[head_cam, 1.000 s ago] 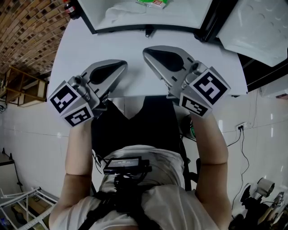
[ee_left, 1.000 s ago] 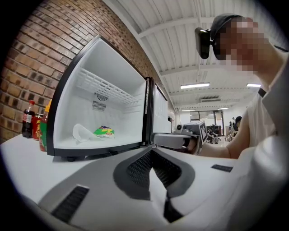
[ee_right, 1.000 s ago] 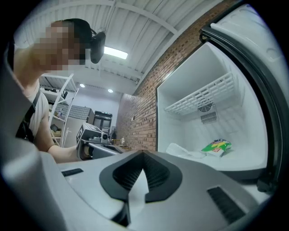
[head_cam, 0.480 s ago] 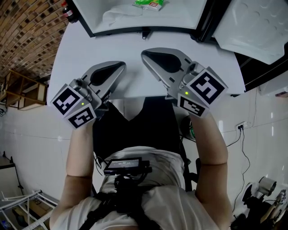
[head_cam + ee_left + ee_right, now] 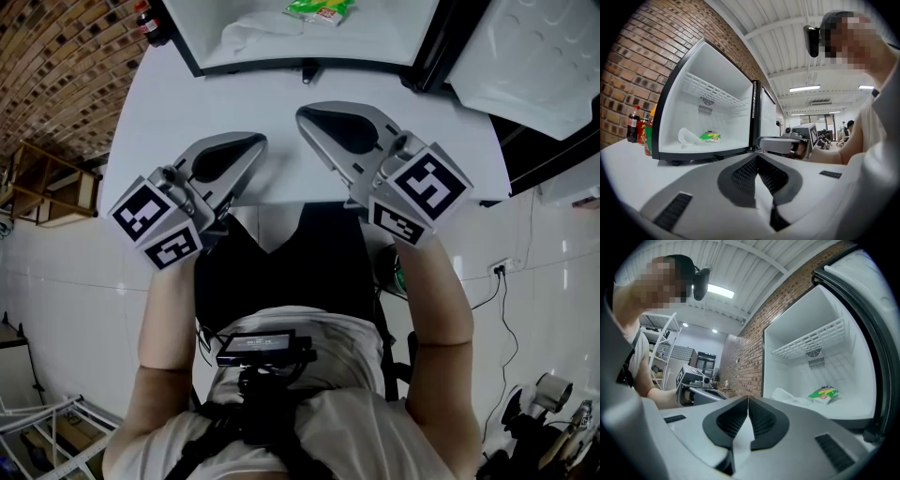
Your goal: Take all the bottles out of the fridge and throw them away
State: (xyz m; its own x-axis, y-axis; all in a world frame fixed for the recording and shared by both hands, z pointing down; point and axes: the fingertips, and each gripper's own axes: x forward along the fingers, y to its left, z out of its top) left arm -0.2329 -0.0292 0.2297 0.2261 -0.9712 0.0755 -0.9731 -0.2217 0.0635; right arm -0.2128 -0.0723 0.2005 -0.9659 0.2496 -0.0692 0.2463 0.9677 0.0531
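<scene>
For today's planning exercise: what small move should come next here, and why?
Probably open the left hand-held gripper toward the cola bottle beside the fridge: it and the right hand-held gripper are shut and empty; the fridge holds only a green packet and white bag.

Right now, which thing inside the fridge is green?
The packet on the fridge floor, right of the crumpled wrapper, which is plain white.

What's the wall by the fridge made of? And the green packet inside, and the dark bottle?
The wall looks like rough brown brick, with pale mortar lines between the blocks. The green packet seems to be thin glossy plastic film: it is crinkled and shiny. The bottle is probably clear plastic holding dark drink, but it is too small to be sure.
</scene>
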